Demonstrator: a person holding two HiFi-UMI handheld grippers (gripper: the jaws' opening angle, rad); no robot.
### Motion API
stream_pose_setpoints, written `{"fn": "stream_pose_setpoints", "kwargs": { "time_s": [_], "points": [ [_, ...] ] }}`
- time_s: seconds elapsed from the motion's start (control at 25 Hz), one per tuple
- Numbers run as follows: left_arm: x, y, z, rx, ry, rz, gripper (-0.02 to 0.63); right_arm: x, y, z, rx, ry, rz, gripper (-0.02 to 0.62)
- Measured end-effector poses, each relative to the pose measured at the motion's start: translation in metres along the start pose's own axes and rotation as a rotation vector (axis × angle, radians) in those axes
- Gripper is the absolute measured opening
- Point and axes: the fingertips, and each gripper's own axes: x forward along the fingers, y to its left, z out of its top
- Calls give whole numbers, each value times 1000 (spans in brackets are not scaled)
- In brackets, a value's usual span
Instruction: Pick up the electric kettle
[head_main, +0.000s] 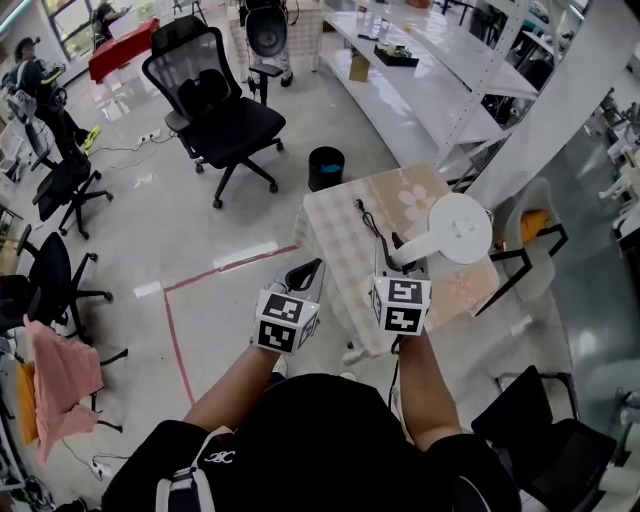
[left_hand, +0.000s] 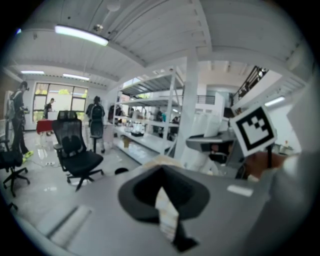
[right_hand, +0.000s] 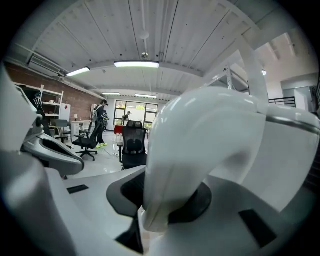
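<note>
Our left gripper (head_main: 308, 270) hangs empty beside the table (head_main: 340, 235), jaws slightly apart. Our right gripper (head_main: 402, 265) is clamped on the handle (right_hand: 200, 150) of the electric kettle (head_main: 460, 228), held above the table. Gripped off-centre, it could swing and slip.

Below me a small square table (head_main: 335, 250), covered in checks with pale flowers at its far corner, carries a thin black cord (head_main: 368, 220) snaking across it — and it stands on a glossy grey floor (head_main: 130, 250) crossed by red tape lines (head_main: 178, 350), near a black bin (head_main: 326, 167).
</note>
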Motion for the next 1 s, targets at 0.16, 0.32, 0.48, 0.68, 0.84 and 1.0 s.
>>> {"fn": "stream_pose_setpoints", "kwargs": {
  "time_s": [0.16,0.32,0.48,0.68,0.84,1.0],
  "points": [
    [8,-6,10,12,-10,-34,-3,-13,8,7,24,-30,40,81],
    [13,-9,20,23,-26,-51,-3,-16,14,1,47,-29,50,81],
    [12,-17,25,62,-25,-61,-3,-18,17,-6,46,-20,33,81],
    [12,-24,29,72,-17,-76,-3,-24,14,-6,72,-23,26,81],
    [12,-28,26,73,-5,-91,-3,-27,13,-4,91,-52,23,80],
    [17,-32,26,75,-6,-96,-3,-25,9,-4,102,-52,22,81]
  ]
}}
